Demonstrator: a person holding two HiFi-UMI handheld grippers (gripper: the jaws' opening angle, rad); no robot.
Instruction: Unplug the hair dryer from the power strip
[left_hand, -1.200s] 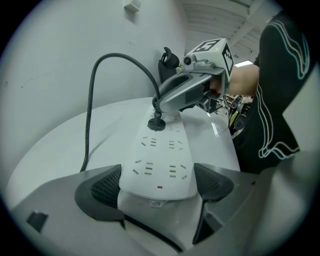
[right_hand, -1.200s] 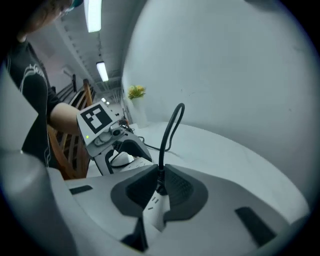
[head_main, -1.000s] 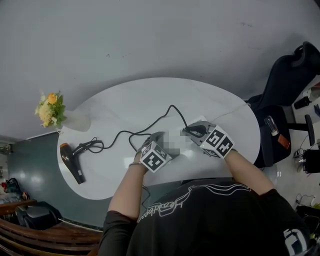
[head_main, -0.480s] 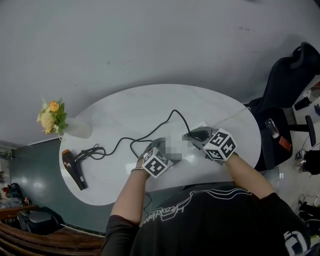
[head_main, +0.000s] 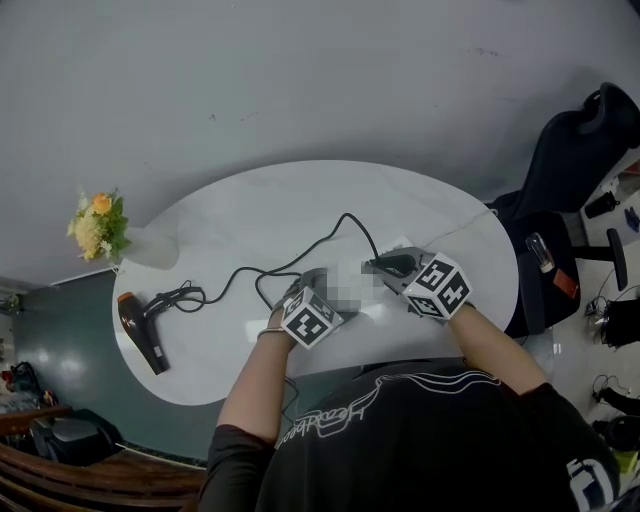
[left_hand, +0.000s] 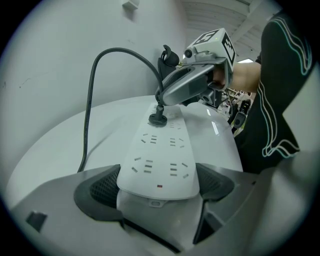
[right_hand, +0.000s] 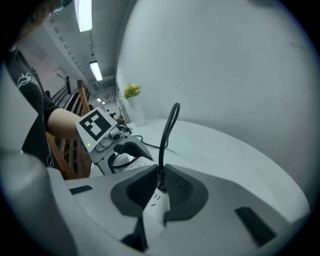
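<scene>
A white power strip lies on the white oval table. My left gripper is shut on its near end, one pad against each long side. The black plug sits in a far socket. My right gripper is shut on that plug, whose cord rises between the pads. In the head view the left gripper and right gripper face each other near the table's front edge. The cord runs left to the black hair dryer.
A vase of yellow flowers stands at the table's far left edge. A black office chair is to the right of the table. Dark wooden furniture sits low at the left.
Both grippers keep their hold on strip and plug. Only the head view has shifted slightly.
</scene>
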